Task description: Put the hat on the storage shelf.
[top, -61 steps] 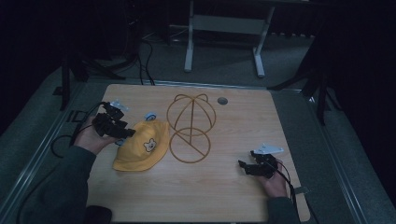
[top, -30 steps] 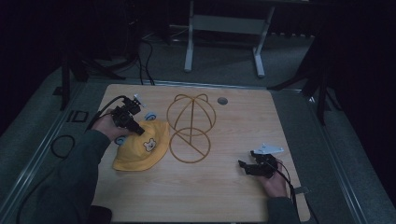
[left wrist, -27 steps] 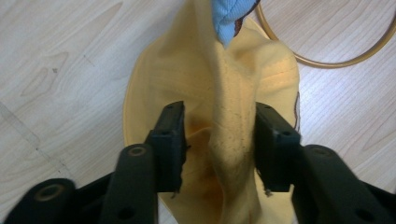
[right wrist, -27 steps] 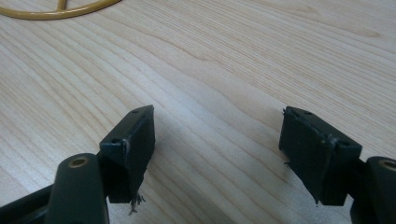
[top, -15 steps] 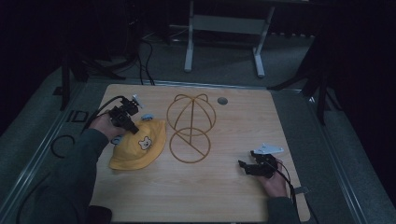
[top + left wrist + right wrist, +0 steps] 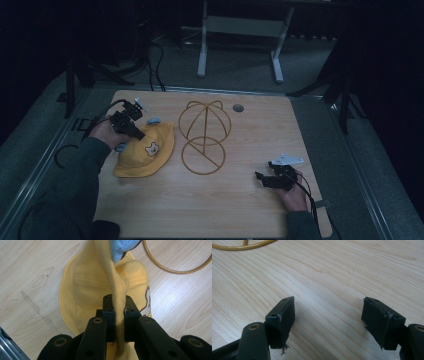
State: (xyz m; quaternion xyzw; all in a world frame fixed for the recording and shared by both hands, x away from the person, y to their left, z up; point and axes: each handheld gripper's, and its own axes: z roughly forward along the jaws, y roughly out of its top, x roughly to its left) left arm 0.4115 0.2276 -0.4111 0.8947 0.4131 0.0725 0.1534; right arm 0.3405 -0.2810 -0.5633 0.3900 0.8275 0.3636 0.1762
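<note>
Left hand-held gripper [image 6: 134,131] is clamped on the brim edge of the yellow cloth bucket hat with a small bear face patch [image 6: 146,154]. In the left gripper view the rolled brim [image 6: 118,312] is pinched between the two black jaws, which stand nearly together. The hat lies on the left side of the light wooden desk [image 6: 240,210], its near-left part lifted at the grip and the rest resting flat. It sits just beside the gold wire hat stand with a dome frame and ring base [image 6: 205,135]; whether they touch I cannot tell. A blue cloth piece [image 6: 120,250] hangs at the top of the left gripper view, probably part of the hat.

Right hand-held gripper [image 6: 265,180] rests low over the desk's near right, well apart from the hat, jaws wide and empty.

Risks, as judged:
- The grip is on a thin rolled edge only, so the brim could slip out if pulled fast.
- The hanging hat may fold or twist, making it hard to seat on the dome.
- Dragging the cloth across could snag the wire and tip or shift the light stand, since the other gripper is not steadying it.
</note>
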